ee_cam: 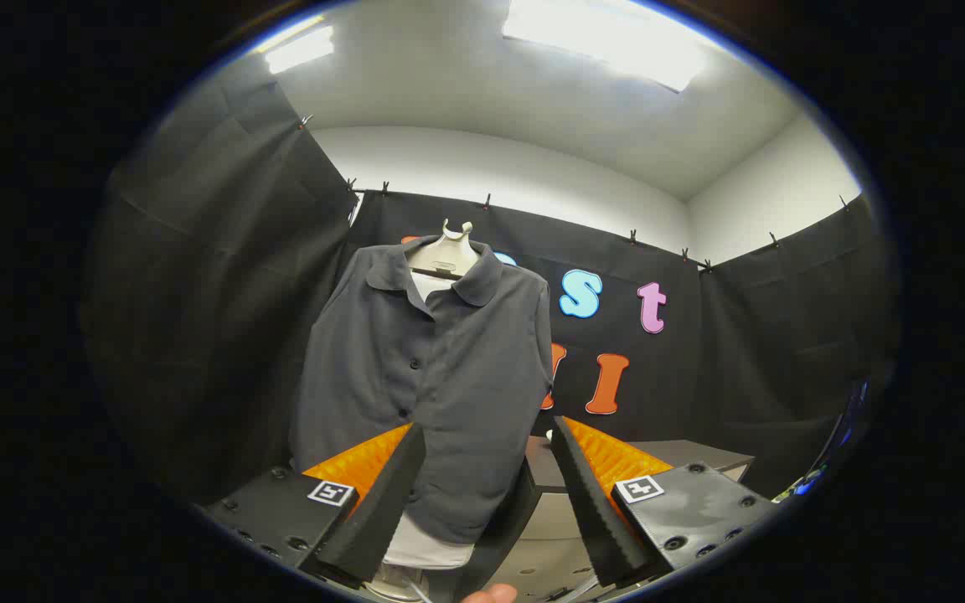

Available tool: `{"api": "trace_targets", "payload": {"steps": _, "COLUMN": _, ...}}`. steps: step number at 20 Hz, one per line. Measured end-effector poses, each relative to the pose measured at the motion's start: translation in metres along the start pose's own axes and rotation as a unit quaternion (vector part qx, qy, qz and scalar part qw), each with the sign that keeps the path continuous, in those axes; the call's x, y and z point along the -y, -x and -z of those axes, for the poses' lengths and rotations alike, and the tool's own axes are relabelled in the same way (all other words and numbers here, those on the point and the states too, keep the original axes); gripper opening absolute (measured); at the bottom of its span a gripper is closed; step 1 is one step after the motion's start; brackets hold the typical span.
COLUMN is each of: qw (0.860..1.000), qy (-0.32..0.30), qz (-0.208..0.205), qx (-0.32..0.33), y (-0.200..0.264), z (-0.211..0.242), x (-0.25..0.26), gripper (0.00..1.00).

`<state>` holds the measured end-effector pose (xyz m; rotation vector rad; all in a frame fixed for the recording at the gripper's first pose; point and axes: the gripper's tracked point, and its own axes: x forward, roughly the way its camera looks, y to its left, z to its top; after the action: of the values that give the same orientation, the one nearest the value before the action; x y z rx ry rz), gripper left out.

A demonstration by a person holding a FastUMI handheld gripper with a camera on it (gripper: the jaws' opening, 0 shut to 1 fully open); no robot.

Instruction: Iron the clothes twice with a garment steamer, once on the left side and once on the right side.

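Spread wide and empty, the gripper (487, 469) faces a gray shirt (428, 368) on its hanger (446, 251); soft, light cloth likely yielding under any steamer pass.

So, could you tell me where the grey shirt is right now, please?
In the gripper view the shirt hangs on a white form in front of the black cloth wall, just beyond the open fingers, with its hem between them.
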<state>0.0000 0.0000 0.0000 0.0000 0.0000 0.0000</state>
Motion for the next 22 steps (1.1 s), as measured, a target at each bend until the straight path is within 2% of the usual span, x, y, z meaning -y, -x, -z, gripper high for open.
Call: {"api": "trace_targets", "payload": {"steps": 22, "qw": 1.0, "qy": -0.002, "qz": -0.016, "qx": -0.003, "y": 0.013, "z": -0.002, "x": -0.011, "gripper": 0.97}}
